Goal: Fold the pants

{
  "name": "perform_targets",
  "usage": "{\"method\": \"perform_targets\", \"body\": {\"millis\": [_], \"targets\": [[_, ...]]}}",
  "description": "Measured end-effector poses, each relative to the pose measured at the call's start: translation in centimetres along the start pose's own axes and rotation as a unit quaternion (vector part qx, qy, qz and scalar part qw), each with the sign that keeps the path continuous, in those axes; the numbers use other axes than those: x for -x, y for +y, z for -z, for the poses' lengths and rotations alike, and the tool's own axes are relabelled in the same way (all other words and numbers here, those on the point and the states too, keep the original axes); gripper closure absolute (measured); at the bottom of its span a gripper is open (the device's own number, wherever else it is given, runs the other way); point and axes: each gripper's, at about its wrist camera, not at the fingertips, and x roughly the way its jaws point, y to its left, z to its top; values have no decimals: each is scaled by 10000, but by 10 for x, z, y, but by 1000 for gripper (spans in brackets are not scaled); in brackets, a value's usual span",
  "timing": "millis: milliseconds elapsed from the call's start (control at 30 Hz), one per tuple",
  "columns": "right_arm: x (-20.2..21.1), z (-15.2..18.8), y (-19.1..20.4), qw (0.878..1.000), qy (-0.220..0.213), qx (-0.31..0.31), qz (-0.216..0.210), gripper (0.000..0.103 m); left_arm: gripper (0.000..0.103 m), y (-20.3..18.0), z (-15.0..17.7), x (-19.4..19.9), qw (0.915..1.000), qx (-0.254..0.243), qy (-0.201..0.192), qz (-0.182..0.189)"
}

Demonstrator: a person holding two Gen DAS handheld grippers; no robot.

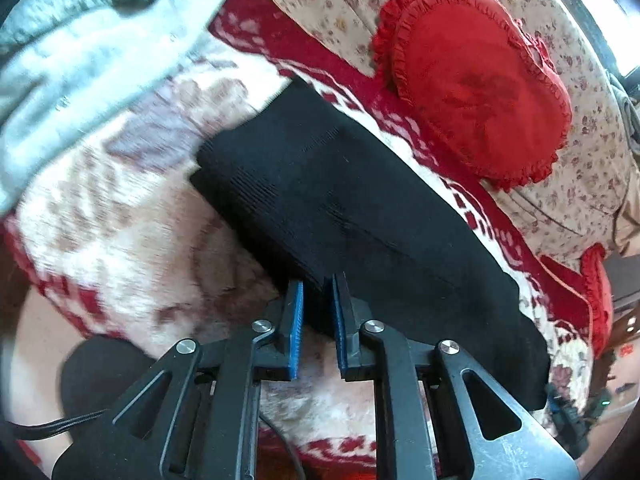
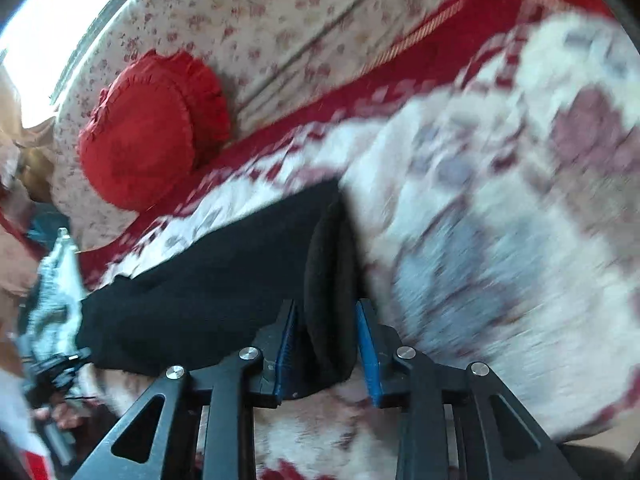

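Note:
The black pants [image 1: 340, 208] lie folded in a long band on a white and red patterned blanket [image 1: 132, 232]. My left gripper [image 1: 318, 284] is closed on the near edge of the pants, with fabric between its blue pads. In the right wrist view the pants [image 2: 208, 288] stretch to the left, and a thick folded end [image 2: 328, 280] sits between the blue pads of my right gripper [image 2: 326, 308], which is closed on it. The left gripper [image 2: 60, 300] shows blurred at the far end of the pants.
A red frilled cushion [image 1: 476, 76] leans on the floral sofa back [image 1: 348, 4], and it also shows in the right wrist view [image 2: 152, 136]. A pale grey garment [image 1: 72, 64] lies at the upper left. A second red cushion [image 1: 596, 292] is at the right edge.

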Motion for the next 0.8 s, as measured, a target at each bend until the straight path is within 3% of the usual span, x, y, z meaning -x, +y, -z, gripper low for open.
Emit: {"method": "perform_targets", "body": {"millis": [67, 167, 233, 300, 467, 600, 667, 800], "targets": [[19, -10, 7, 9994, -336, 71, 26, 75, 92, 0, -2, 13, 9994, -128, -221, -254], [27, -22, 38, 9959, -413, 405, -697, 75, 92, -4, -4, 23, 9980, -289, -398, -385], [10, -27, 77, 9881, -130, 747, -1337, 75, 87, -12, -6, 23, 9973, -421, -459, -401], [-15, -28, 117, 9799, 164, 1063, -1678, 75, 70, -22, -7, 18, 9964, -533, -489, -433], [-86, -38, 201, 9590, 888, 1591, -2173, 75, 68, -41, -11, -7, 9939, -819, -386, -631], [-138, -31, 235, 9481, 1514, 1712, -2209, 75, 68, -41, -12, -25, 9912, -963, -318, -853], [-145, -20, 237, 9462, 1651, 1817, -2109, 75, 67, -36, -8, -32, 9909, -1011, -277, -848], [-120, 13, 247, 9407, 1427, 2462, -1845, 75, 67, -31, -3, -30, 9905, -1098, -358, -748]]}}
